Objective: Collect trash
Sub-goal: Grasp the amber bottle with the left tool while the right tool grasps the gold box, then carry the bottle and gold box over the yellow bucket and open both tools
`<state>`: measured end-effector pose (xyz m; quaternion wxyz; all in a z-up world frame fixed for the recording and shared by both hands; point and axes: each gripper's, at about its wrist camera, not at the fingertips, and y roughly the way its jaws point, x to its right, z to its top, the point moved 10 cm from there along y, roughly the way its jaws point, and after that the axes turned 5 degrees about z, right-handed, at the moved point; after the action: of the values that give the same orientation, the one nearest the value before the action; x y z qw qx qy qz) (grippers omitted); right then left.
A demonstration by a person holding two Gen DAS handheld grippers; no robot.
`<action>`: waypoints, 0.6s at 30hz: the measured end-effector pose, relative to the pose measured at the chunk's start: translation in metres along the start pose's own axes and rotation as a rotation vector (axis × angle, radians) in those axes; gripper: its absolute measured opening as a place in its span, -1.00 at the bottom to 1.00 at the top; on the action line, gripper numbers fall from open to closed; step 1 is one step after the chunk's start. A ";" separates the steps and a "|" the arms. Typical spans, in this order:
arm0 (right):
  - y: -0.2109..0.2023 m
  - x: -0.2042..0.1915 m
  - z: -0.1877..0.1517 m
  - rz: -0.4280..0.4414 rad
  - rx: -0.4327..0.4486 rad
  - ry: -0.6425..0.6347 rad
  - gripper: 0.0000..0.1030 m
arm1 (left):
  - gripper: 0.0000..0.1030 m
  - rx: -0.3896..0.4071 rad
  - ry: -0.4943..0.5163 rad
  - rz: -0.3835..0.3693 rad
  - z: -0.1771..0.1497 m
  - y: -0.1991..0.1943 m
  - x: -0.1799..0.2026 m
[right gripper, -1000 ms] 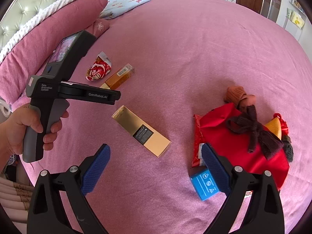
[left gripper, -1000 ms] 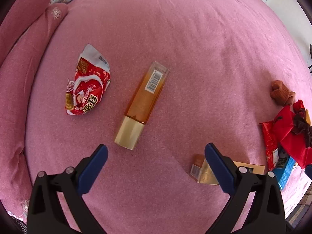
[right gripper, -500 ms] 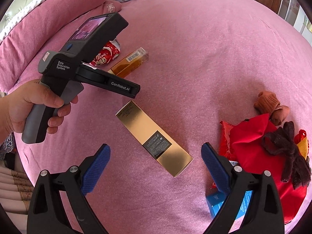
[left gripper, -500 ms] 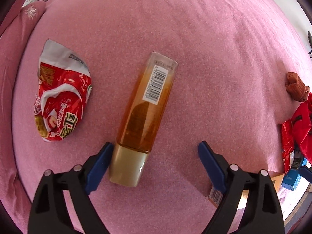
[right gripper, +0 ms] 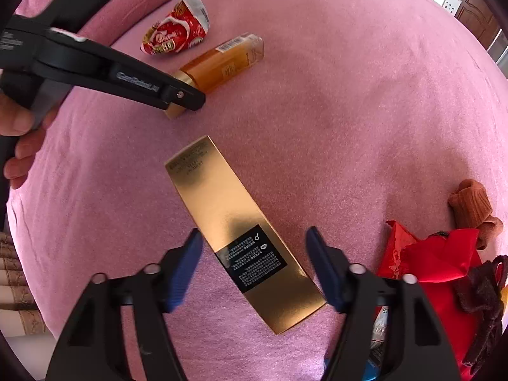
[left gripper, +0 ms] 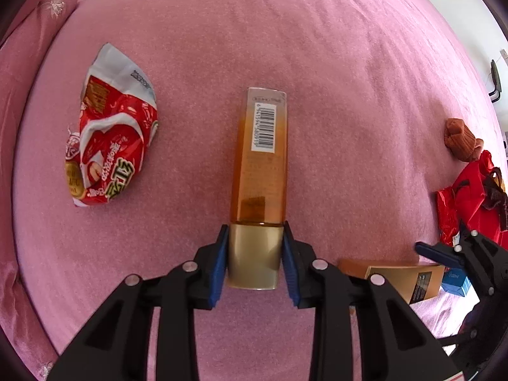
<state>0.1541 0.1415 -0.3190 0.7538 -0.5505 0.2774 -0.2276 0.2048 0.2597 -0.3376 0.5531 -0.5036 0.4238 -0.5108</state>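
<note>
1. The left gripper [left gripper: 255, 262] is closing, its blue pads pressed on the gold cap of the amber bottle [left gripper: 260, 162], which lies flat on the pink bedspread [left gripper: 349, 63]
2. That cap looks hard and smooth, so it could slip; the bottle seems light
3. The right gripper [right gripper: 254, 265] is closing too, pads either side of the gold box [right gripper: 235, 222] but not yet touching
4. The box is thin card, likely to dent; grip across its narrow width
5. A crumpled snack wrapper [left gripper: 108, 139] lies beside the bottle, soft and feather-light
</note>
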 end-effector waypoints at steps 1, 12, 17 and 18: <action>0.003 0.001 -0.003 0.011 -0.011 0.007 -0.20 | -0.40 0.004 -0.006 -0.002 -0.004 -0.001 0.001; -0.047 -0.001 -0.044 0.075 0.088 0.168 -0.25 | -0.42 0.079 -0.121 0.008 -0.068 -0.034 0.016; -0.090 0.003 -0.082 0.067 0.153 0.254 -0.25 | -0.42 0.086 -0.078 -0.025 -0.102 -0.061 0.062; -0.098 0.006 -0.093 0.064 0.167 0.271 -0.25 | -0.42 0.089 -0.059 -0.031 -0.108 -0.067 0.072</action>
<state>0.0926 0.0440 -0.2486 0.7595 -0.4409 0.3740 -0.2981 0.0976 0.1771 -0.2829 0.5791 -0.4998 0.3761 -0.5228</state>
